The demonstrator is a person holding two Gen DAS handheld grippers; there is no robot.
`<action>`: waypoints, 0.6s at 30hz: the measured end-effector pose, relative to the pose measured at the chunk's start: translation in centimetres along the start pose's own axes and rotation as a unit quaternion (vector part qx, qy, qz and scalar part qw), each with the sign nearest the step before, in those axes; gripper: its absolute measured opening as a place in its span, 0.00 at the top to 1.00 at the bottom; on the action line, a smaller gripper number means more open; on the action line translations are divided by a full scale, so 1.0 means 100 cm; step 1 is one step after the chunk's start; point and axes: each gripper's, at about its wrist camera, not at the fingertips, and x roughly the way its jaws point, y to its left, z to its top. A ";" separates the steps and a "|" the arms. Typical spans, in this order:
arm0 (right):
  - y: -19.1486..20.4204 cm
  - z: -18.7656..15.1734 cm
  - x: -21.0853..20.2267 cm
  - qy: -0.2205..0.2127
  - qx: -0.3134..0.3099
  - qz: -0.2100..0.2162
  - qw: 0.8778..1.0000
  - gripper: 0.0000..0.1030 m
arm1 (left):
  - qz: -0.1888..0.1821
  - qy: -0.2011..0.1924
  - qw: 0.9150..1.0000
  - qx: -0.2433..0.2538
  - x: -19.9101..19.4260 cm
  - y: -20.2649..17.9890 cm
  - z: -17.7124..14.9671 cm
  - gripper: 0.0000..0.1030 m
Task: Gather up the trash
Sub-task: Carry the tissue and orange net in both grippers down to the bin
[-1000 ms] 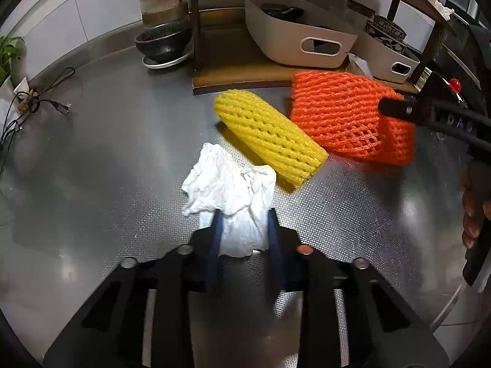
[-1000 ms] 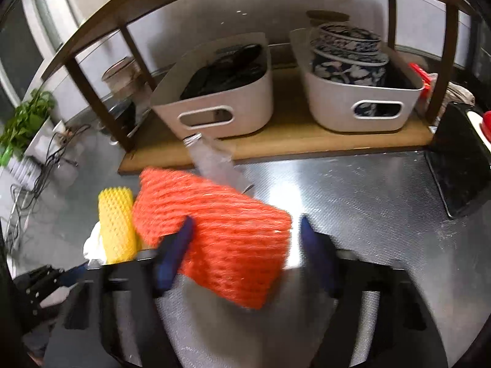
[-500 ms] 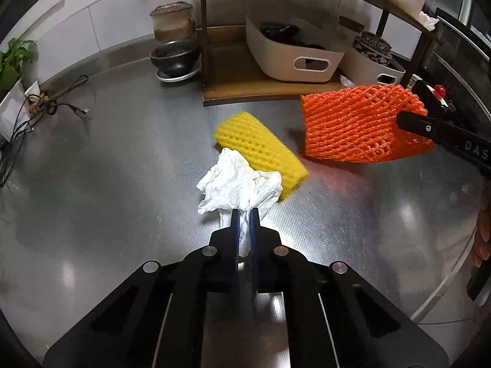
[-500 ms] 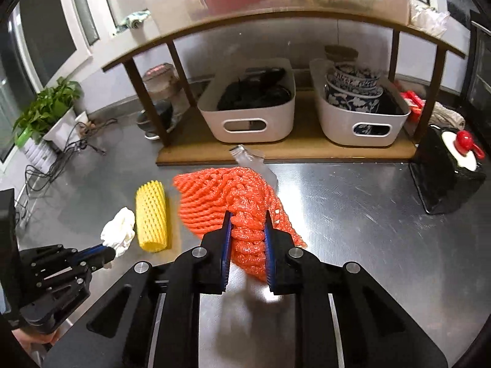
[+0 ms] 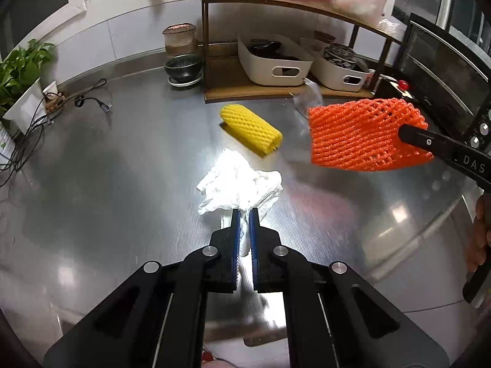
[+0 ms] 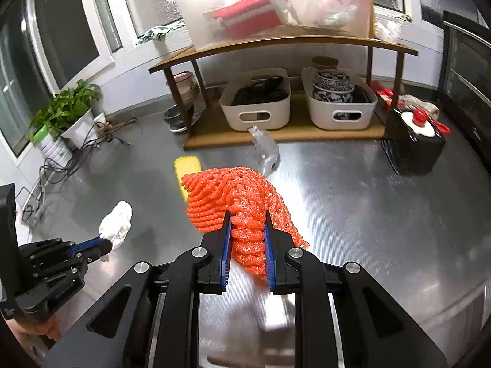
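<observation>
The left gripper (image 5: 244, 214) clamps a crumpled white tissue (image 5: 241, 182); the right gripper (image 6: 247, 219) pinches orange foam netting (image 6: 236, 196), both seemingly lifted near the yellow foam sleeve (image 5: 251, 129)

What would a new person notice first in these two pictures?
The orange foam net stands out most, clamped in the right gripper above the steel counter. Next comes the crumpled white tissue, pinched by the left gripper, with the yellow foam net lying behind it.
</observation>
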 end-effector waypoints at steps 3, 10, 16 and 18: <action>0.007 -0.014 -0.022 -0.004 -0.004 0.002 1.000 0.81 | -0.005 0.000 1.000 0.002 -0.016 -0.005 -0.017 0.95; 0.021 -0.047 -0.064 -0.005 -0.008 0.002 1.000 0.81 | -0.029 -0.001 1.000 -0.006 -0.052 -0.016 -0.054 0.95; 0.032 -0.080 -0.089 0.011 -0.001 0.016 1.000 0.81 | -0.036 -0.003 0.999 0.002 -0.076 -0.027 -0.088 0.95; 0.036 -0.093 -0.094 0.018 -0.005 0.022 1.000 0.80 | -0.039 -0.002 0.999 0.005 -0.082 -0.030 -0.101 0.95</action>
